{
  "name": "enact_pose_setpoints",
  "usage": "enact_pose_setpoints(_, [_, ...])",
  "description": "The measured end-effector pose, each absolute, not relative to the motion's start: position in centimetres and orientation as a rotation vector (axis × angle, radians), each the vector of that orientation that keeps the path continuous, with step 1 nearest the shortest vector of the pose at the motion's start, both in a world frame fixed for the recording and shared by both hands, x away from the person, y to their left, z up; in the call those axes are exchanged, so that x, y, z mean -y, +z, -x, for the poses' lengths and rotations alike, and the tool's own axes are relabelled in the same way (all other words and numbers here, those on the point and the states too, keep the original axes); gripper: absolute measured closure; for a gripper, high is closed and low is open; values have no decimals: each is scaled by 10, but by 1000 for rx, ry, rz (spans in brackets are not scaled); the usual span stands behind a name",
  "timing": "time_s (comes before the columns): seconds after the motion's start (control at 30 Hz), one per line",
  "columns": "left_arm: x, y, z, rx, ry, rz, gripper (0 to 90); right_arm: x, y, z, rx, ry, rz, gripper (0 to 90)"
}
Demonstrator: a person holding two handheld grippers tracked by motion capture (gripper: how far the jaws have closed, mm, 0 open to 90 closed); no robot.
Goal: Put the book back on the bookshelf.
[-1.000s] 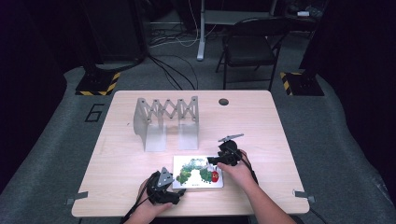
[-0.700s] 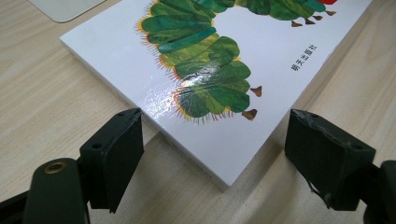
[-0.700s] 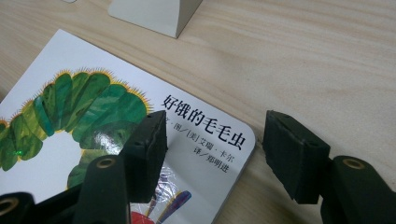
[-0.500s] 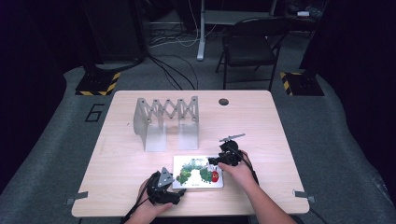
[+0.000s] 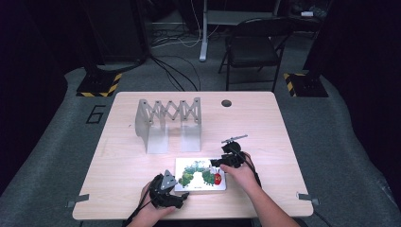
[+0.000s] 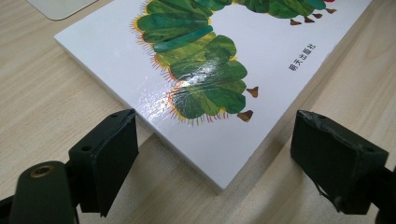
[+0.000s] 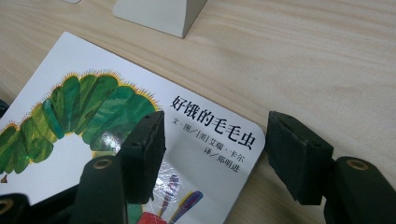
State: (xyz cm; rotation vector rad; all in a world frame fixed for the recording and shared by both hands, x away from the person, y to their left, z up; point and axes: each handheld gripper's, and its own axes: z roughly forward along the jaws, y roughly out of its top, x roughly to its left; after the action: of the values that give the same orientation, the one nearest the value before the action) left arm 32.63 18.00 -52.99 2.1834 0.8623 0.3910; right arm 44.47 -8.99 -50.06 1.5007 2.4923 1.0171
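Note:
A white board book (image 5: pixel 201 174) with a green caterpillar on its cover lies flat near the table's front edge. My left gripper (image 5: pixel 181 193) is at the book's near left corner. In the left gripper view the book (image 6: pixel 201 70) pokes that corner between the jaws of the left gripper (image 6: pixel 217 128), which have just been opening and stand clear of it. My right gripper (image 5: pixel 221 163) is at the book's far right corner. In the right gripper view the book (image 7: pixel 93 116) has one pad of the open right gripper (image 7: pixel 217 128) above its cover and the other beside it over the wood.
A grey accordion-style rack (image 5: pixel 168 124) stands on the table behind the book, and its foot (image 7: pixel 159 11) is just beyond the book's far edge. A round cable hole (image 5: pixel 226 102) lies at the back of the table. A folding chair (image 5: pixel 253 45) stands beyond the table.

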Motion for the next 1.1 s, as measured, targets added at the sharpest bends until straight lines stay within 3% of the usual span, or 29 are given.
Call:
enact_pose_setpoints(0.5, [-180,-530,-327,-863,389,-2184,135,91,-495,-442,-2478,1023,-1455,390])
enact_pose_setpoints(1.1, [-177,-531,-328,-908,396,-2197,51,92,-481,-435,-2450,1118,-1495,406])
